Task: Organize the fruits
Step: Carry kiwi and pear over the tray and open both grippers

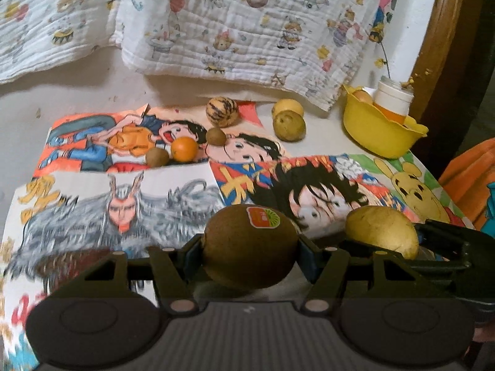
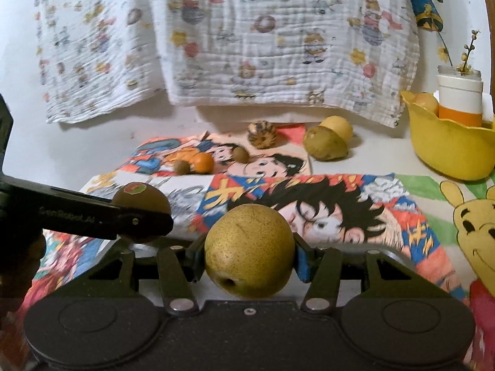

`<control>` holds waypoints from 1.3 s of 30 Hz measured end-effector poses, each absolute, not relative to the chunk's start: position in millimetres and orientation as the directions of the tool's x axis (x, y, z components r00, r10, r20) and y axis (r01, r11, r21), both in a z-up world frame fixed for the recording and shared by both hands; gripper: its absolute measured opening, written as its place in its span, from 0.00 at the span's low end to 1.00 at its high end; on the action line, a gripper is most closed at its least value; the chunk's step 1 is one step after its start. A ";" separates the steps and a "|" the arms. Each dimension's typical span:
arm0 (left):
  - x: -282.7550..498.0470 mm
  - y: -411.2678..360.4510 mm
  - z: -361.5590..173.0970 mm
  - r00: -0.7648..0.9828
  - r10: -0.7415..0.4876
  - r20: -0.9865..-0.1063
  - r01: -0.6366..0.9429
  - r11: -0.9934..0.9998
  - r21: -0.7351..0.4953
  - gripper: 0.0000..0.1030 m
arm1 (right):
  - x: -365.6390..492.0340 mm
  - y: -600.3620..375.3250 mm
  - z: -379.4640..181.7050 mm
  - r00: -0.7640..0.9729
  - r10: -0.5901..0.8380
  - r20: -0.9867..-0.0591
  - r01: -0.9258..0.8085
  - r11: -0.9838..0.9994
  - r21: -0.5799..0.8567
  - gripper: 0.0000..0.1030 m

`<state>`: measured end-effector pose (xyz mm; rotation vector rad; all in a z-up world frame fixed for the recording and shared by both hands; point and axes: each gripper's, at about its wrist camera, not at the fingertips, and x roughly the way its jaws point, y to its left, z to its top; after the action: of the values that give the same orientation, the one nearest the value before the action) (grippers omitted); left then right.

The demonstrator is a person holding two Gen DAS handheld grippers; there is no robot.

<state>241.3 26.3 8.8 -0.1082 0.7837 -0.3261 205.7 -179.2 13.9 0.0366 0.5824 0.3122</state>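
My left gripper (image 1: 250, 249) is shut on a brown kiwi (image 1: 250, 245) with a red-green sticker, held above the cartoon drawings. My right gripper (image 2: 249, 255) is shut on a yellow-green pear (image 2: 249, 252); that pear (image 1: 382, 232) shows at the right in the left wrist view, and the kiwi (image 2: 140, 202) at the left in the right wrist view. Farther back on the table lie an orange (image 1: 184, 149), two small kiwis (image 1: 157, 156) (image 1: 216, 136), a striped round fruit (image 1: 222, 112), a pear (image 1: 289, 126) and a yellow fruit (image 1: 287, 107).
A yellow bowl (image 1: 380, 131) at the back right holds a white-and-orange jar (image 1: 393, 99) with twigs and one fruit. A printed white cloth (image 1: 232, 24) hangs behind. Cartoon drawings (image 1: 123, 204) cover the white table (image 1: 24, 114). A wooden chair back (image 1: 439, 31) stands at the right.
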 end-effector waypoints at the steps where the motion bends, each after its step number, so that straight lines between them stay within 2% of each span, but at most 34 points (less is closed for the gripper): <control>1: 236.4 26.6 8.9 0.660 -0.328 -0.676 0.248 0.944 -0.216 0.64 | 201.1 -178.9 13.3 0.787 0.303 -0.537 -0.284 0.951 0.121 0.54; 13: 190.3 29.5 5.4 0.630 -0.322 -0.707 0.248 0.946 -0.210 0.65 | 158.9 -175.3 2.5 0.740 0.325 -0.589 -0.306 0.942 0.136 0.54; 30: 178.2 30.2 -0.6 0.588 -0.316 -0.745 0.238 0.947 -0.214 0.65 | 152.1 -168.9 -3.3 0.710 0.319 -0.628 -0.285 0.945 0.158 0.54; 39: 173.7 32.7 2.8 0.601 -0.315 -0.734 0.230 0.948 -0.218 0.67 | 148.1 -172.5 -4.1 0.708 0.325 -0.627 -0.287 0.944 0.165 0.56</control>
<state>173.7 32.7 2.8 -0.1044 0.8704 -0.3162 148.1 -172.5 -4.1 0.0565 0.7066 0.3396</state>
